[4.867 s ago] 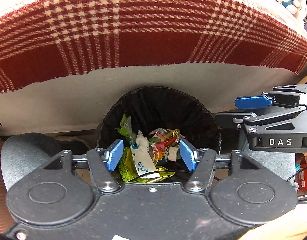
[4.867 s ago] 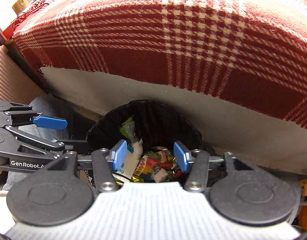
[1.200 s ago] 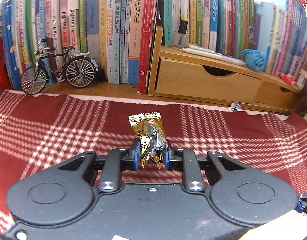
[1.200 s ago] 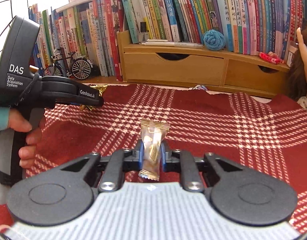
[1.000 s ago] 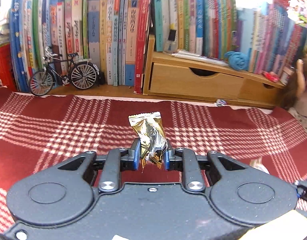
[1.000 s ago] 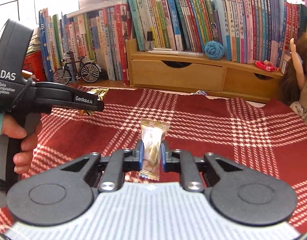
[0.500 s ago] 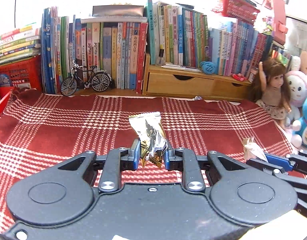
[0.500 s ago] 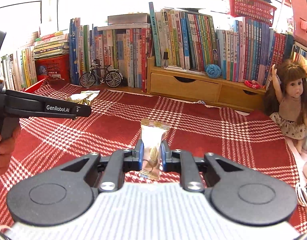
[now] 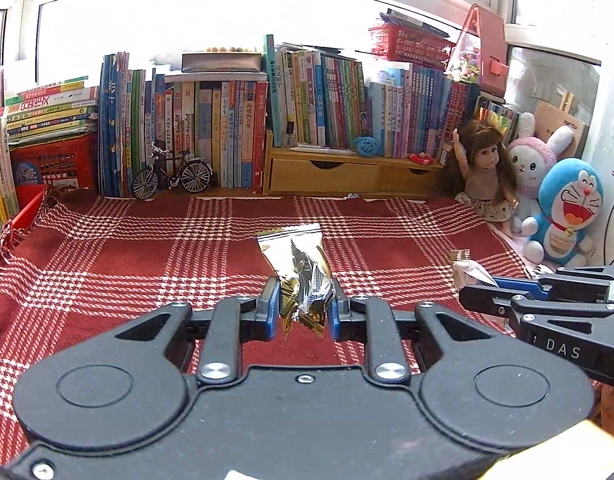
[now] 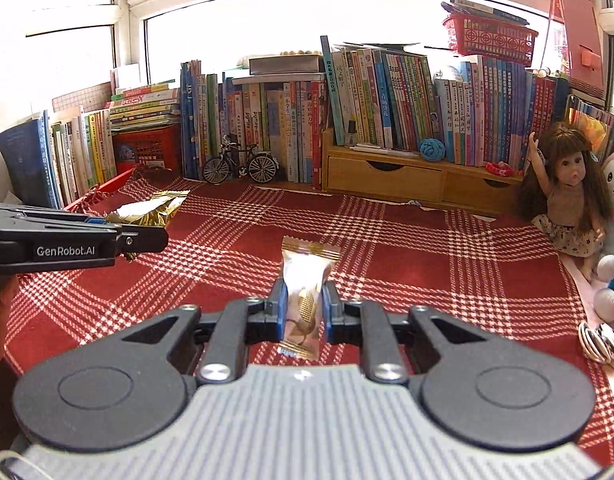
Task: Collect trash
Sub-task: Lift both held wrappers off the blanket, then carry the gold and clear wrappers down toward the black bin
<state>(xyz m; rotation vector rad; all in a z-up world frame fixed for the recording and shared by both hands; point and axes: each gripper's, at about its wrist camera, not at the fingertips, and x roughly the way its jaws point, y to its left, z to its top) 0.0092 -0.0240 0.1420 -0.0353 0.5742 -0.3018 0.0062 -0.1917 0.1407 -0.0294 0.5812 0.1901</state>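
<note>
A crumpled gold foil wrapper (image 9: 297, 272) stands upright between the blue pads of the left gripper (image 9: 301, 310), which is clenched on its lower half; its sealed top edge rises above the fingertips. A pale snack packet (image 10: 305, 280) with a gold band along its top sits the same way in the right gripper (image 10: 303, 312), pinched at its middle, its lower end hanging below the pads. Both pieces are held clear above the red plaid cloth (image 9: 147, 248). Along the cloth's far edge run books (image 10: 267, 120), a model bicycle (image 10: 240, 165) and wooden drawers (image 10: 387, 176); a doll (image 10: 567, 192) sits at its far right corner.
</note>
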